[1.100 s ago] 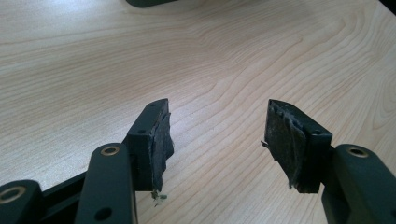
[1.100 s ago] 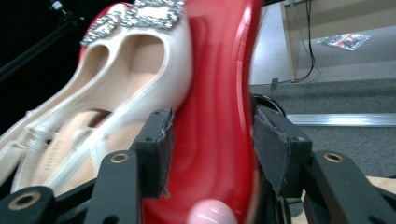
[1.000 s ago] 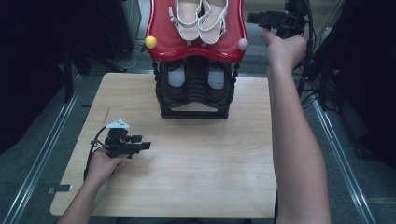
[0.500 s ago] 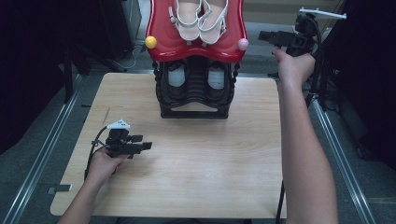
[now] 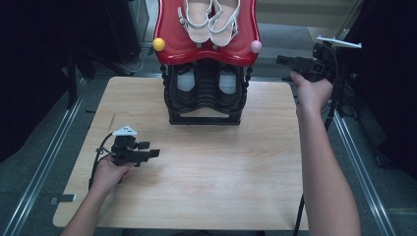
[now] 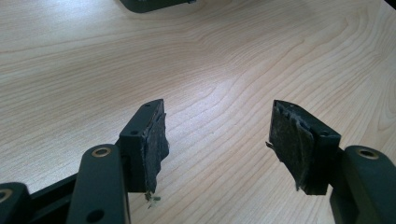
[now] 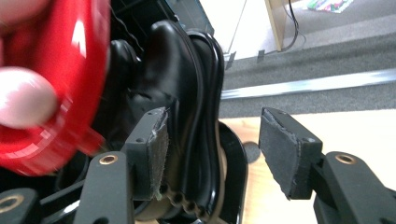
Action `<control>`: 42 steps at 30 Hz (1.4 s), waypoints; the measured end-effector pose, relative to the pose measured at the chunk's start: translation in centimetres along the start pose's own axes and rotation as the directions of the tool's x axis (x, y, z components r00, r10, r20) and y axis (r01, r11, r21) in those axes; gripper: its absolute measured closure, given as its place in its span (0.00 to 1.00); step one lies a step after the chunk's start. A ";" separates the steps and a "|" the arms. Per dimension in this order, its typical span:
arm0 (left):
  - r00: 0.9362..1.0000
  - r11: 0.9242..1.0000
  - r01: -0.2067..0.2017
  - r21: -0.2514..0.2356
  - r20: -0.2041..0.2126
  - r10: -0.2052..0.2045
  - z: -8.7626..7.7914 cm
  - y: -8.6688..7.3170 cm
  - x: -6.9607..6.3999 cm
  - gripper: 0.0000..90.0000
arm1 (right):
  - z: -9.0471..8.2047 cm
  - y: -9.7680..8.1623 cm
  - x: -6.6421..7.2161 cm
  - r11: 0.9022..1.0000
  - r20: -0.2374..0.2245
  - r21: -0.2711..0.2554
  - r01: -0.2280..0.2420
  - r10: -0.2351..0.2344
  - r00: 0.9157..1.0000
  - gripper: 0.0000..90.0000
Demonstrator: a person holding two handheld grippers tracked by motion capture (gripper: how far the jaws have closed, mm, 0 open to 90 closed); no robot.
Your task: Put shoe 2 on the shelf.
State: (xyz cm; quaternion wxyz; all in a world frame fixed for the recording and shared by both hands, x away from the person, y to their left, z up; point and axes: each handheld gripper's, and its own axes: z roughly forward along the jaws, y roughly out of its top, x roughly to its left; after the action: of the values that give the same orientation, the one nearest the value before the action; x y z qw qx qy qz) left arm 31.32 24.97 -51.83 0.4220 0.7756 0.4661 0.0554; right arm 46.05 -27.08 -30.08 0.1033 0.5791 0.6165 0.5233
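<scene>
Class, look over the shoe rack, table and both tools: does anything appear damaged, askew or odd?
Yes. The left tool has frayed pads, shreds dangling from the lower edge. The shoe rack stands straight.

The shoe rack [image 5: 206,93] stands at twelve o'clock on the table [image 5: 206,187], its red top shelf [image 5: 206,46] overhanging the black shelves below. From three round to nine o'clock the wood lies bare. The right gripper [image 5: 295,63], jaws spread, faces the rack's side from two o'clock, close beside the pink knob [image 5: 255,46].
</scene>
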 end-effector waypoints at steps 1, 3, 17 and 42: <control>1.000 1.000 0.000 -0.001 -0.001 0.000 0.0 0.0 0.0 0.41 | 0.1 -0.4 -0.2 1.000 0.000 0.006 -0.003 0.003 1.000 0.48; 1.000 1.000 0.002 0.001 0.000 -0.002 0.1 0.0 0.0 0.41 | 0.2 -1.1 -0.7 1.000 -0.002 0.017 -0.007 0.007 1.000 0.48; 1.000 1.000 -0.001 0.009 -0.002 0.001 0.3 0.0 -0.1 0.41 | 1.6 -6.5 -2.2 0.998 -0.050 0.067 0.000 0.004 0.999 0.48; 1.000 1.000 -0.008 0.025 0.012 0.008 0.5 0.0 -0.3 0.41 | 2.5 -18.8 -0.1 0.976 -0.164 0.187 0.112 -0.082 0.983 0.47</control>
State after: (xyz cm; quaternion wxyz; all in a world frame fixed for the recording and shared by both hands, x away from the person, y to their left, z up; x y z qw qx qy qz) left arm 31.40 24.45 -52.05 0.4148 0.7829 0.4613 0.0468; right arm 36.54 -21.70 -45.57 0.0232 0.5132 0.6986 0.4980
